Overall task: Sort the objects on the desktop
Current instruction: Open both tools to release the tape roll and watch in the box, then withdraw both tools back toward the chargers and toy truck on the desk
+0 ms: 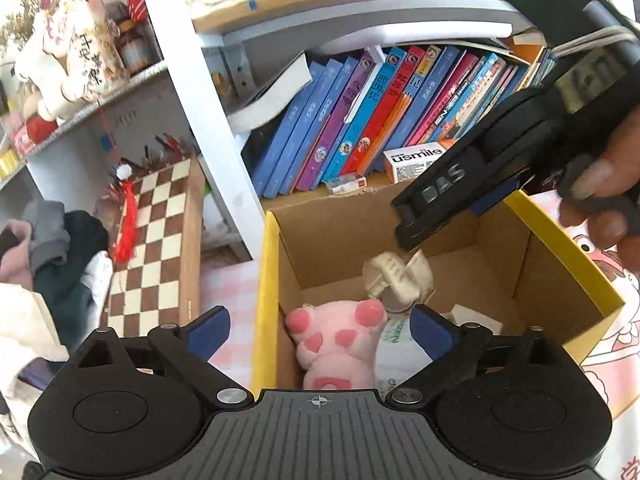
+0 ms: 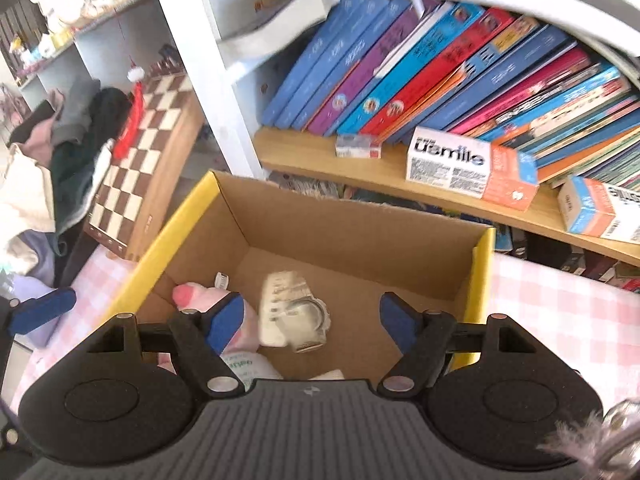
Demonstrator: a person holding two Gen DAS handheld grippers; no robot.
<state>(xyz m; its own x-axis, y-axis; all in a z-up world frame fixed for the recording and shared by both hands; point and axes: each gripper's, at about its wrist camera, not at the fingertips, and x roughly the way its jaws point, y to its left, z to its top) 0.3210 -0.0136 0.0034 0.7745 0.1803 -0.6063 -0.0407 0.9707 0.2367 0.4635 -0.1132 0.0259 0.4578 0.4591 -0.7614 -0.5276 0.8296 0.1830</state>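
An open cardboard box with yellow outer sides [image 1: 267,264] [image 2: 482,280] stands on the pink checked cloth. Inside lie a pink plush toy [image 1: 336,340] [image 2: 188,294], a white watch with a silver case [image 1: 396,276] [image 2: 292,312] and a white packet with green print [image 1: 394,346] [image 2: 244,366]. My left gripper [image 1: 320,330] is open and empty over the box's near left part. My right gripper [image 2: 312,324] is open and empty above the box, with the watch below its fingers. In the left wrist view the right gripper [image 1: 416,232] reaches in from the upper right, just above the watch.
A bookshelf with leaning coloured books [image 1: 360,120] [image 2: 440,72] stands right behind the box, with usmile cartons [image 1: 416,162] [image 2: 468,170] on its ledge. A chessboard [image 1: 154,240] [image 2: 136,164] leans at the left, beside a pile of clothes [image 1: 52,264].
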